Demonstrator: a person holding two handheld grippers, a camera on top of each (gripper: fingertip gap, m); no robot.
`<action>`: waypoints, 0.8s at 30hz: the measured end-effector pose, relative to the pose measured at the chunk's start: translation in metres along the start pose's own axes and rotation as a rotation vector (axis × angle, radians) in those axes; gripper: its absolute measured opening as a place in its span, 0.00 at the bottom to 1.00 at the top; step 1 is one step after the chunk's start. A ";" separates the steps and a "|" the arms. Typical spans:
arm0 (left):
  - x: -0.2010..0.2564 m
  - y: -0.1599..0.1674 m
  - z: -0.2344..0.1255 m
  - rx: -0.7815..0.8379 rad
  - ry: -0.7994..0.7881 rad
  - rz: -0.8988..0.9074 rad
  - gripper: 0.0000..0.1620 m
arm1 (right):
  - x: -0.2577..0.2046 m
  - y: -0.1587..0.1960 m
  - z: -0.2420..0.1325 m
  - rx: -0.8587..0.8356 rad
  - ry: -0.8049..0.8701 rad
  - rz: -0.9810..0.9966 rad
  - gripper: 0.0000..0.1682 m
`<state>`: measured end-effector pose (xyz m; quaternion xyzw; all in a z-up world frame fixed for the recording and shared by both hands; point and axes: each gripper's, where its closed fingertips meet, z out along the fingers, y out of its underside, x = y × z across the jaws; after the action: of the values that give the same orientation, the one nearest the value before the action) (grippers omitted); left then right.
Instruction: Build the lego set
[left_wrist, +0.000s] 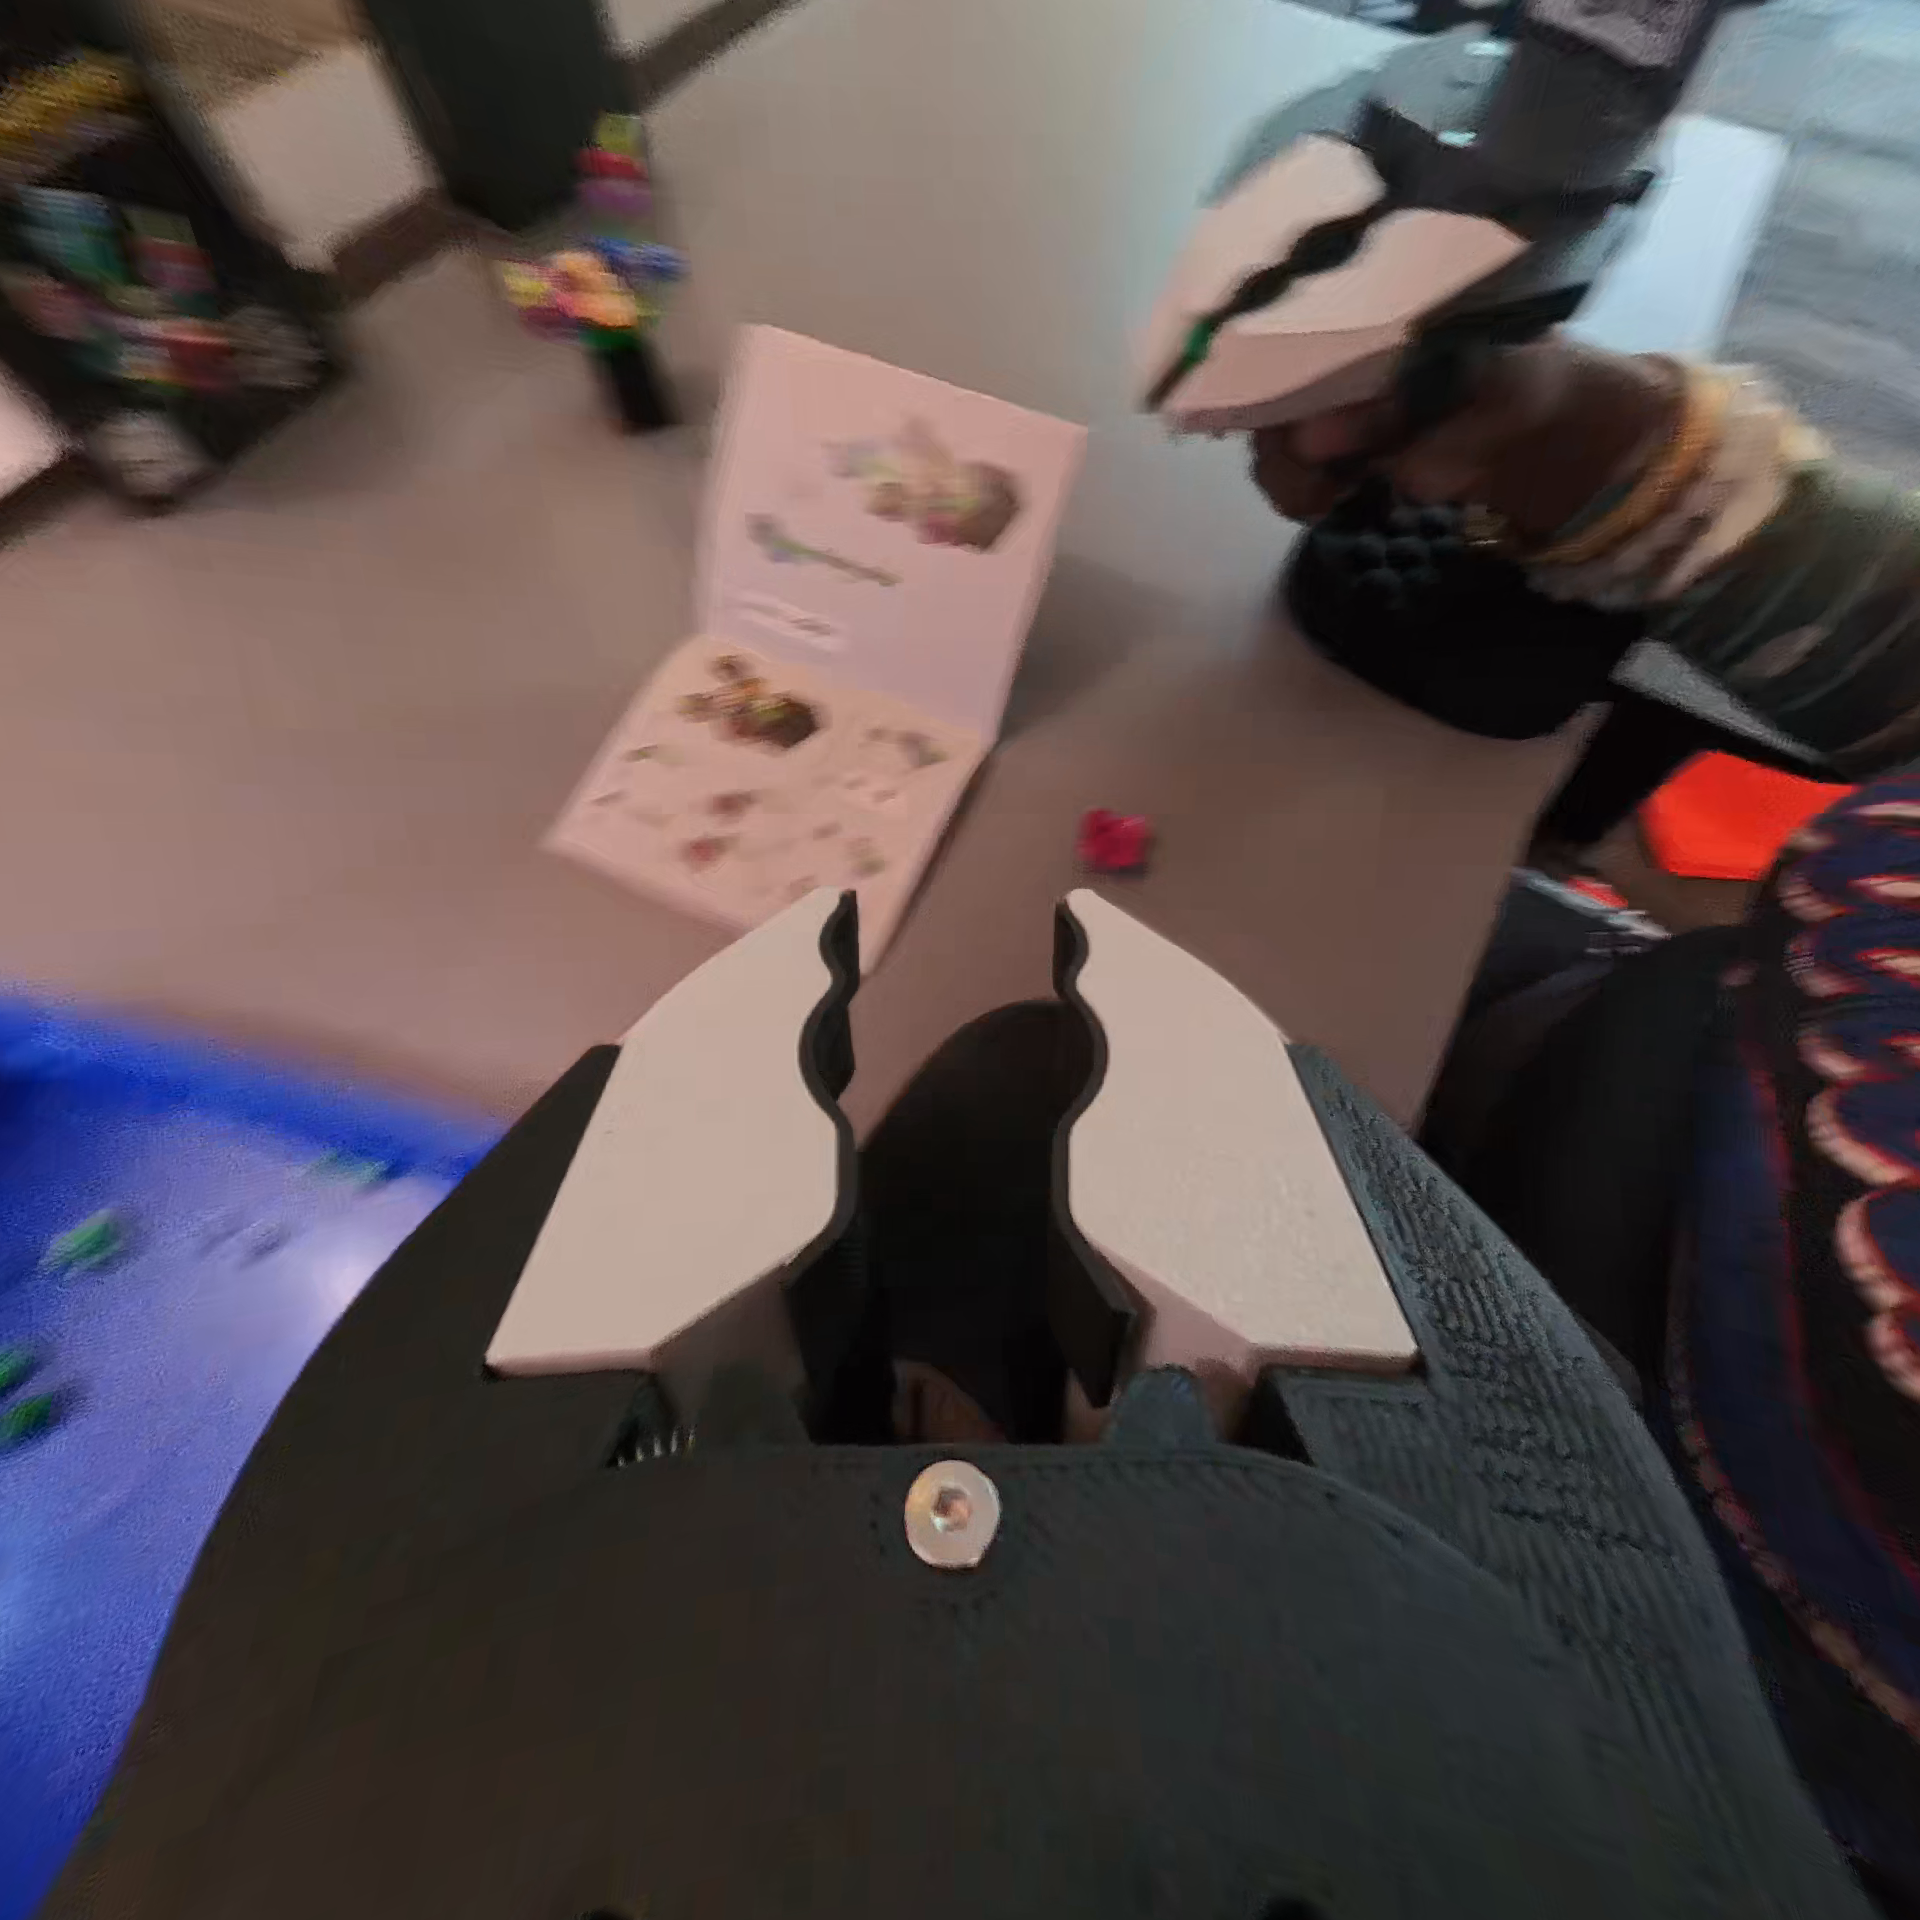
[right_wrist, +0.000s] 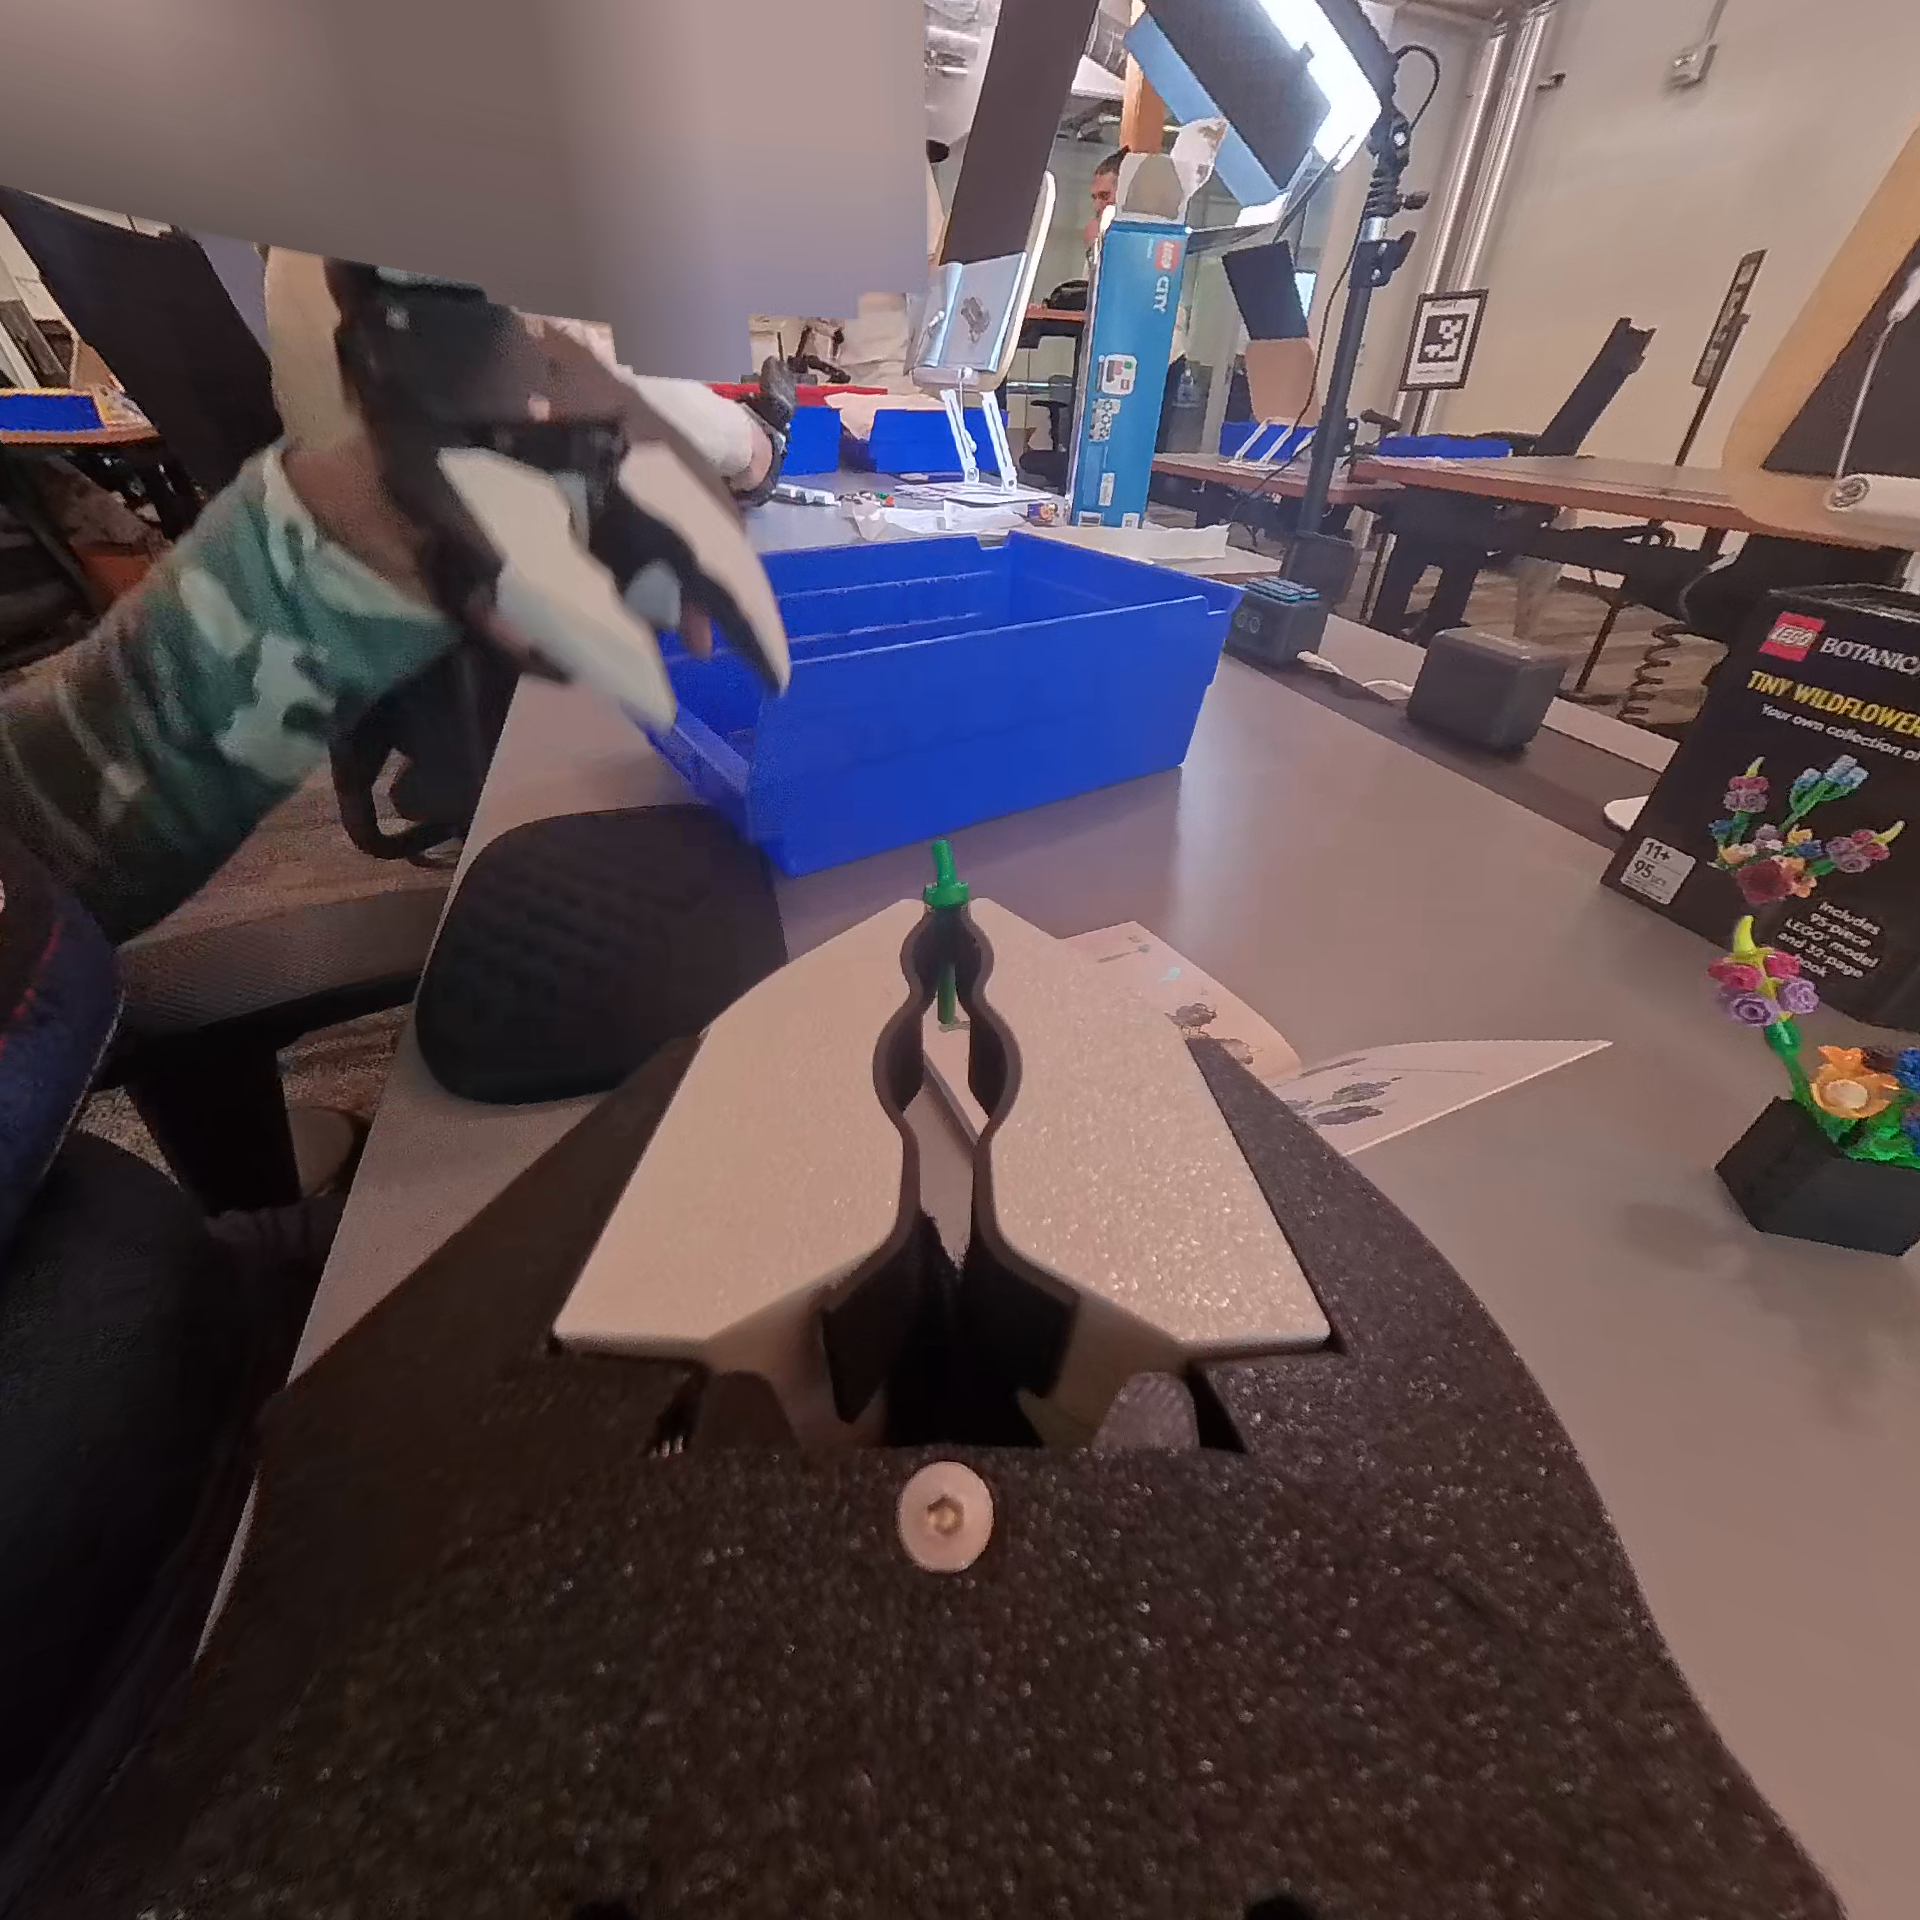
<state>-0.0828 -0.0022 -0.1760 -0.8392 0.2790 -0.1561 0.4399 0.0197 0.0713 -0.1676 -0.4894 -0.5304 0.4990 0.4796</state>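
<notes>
The right gripper (right_wrist: 948, 914) is pinching a green stem piece (right_wrist: 943, 883) upright at its tips, clear of the tabletop (right_wrist: 1351, 862), presumably for joining, while the left gripper (left_wrist: 956, 914) is hanging spread and empty beside the blue bin (right_wrist: 987, 707).

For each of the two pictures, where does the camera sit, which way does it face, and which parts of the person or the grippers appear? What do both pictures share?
Left wrist view: sits on the left gripper, open and empty, facing down at the grey table and open instruction booklet; a sleeve shows.
Right wrist view: sits on the right gripper, shut on a green stem piece, facing along the table toward the blue bin.
Shared: table, booklet, bin, flower model, and each shows the other gripper.
</notes>
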 end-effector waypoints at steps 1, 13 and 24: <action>-0.022 0.002 -0.021 -0.010 -0.085 0.006 0.22 | -0.001 0.001 0.001 -0.006 -0.004 -0.006 0.01; -0.205 0.100 -0.054 -0.770 -0.112 0.162 0.11 | -0.004 0.004 0.003 -0.021 -0.028 0.001 0.01; -0.237 0.137 -0.029 -0.846 -0.063 0.183 0.07 | -0.005 0.003 0.002 -0.012 -0.038 0.013 0.01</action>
<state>-0.3313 0.0602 -0.2764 -0.9217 0.3783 0.0373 0.0776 0.0183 0.0666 -0.1703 -0.4862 -0.5395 0.5081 0.4631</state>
